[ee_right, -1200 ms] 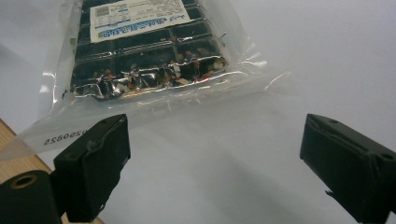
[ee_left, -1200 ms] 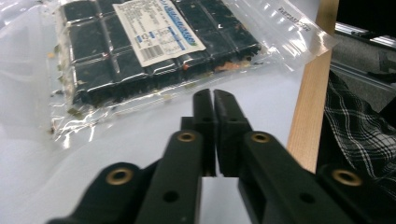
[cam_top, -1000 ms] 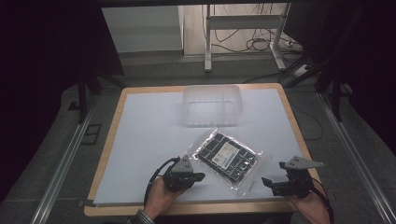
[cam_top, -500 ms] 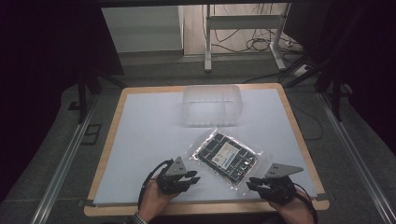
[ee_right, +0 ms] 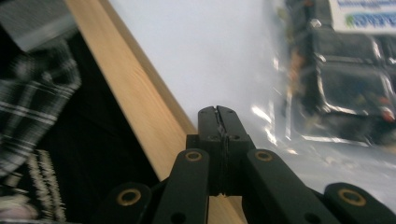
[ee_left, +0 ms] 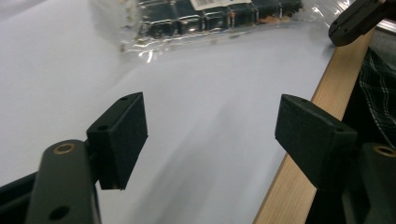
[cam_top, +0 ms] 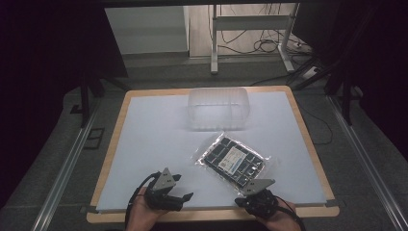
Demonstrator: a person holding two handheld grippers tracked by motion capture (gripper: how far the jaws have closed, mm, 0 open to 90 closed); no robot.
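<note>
Risk: the clear, crinkly plastic bag holding a dark circuit board [cam_top: 232,159] could be skidded across the smooth white table mat [cam_top: 149,144] if only loose film is pinched. The bag lies mid-table, right of centre. Left gripper [cam_top: 184,197], jaws wide, is held near its left corner. Right gripper [cam_top: 239,201], jaws pressed together and empty, sits just beside its near edge.

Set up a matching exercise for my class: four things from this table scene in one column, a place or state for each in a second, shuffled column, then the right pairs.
1. left gripper
2. right gripper
3. bagged board
4. clear box

a. jaws shut
b. at the table's far side, in the middle
c. jaws wide apart, nothing between them
d. flat on the white mat, between the box and the near edge

Pairs: 1-c, 2-a, 3-d, 4-b
</note>
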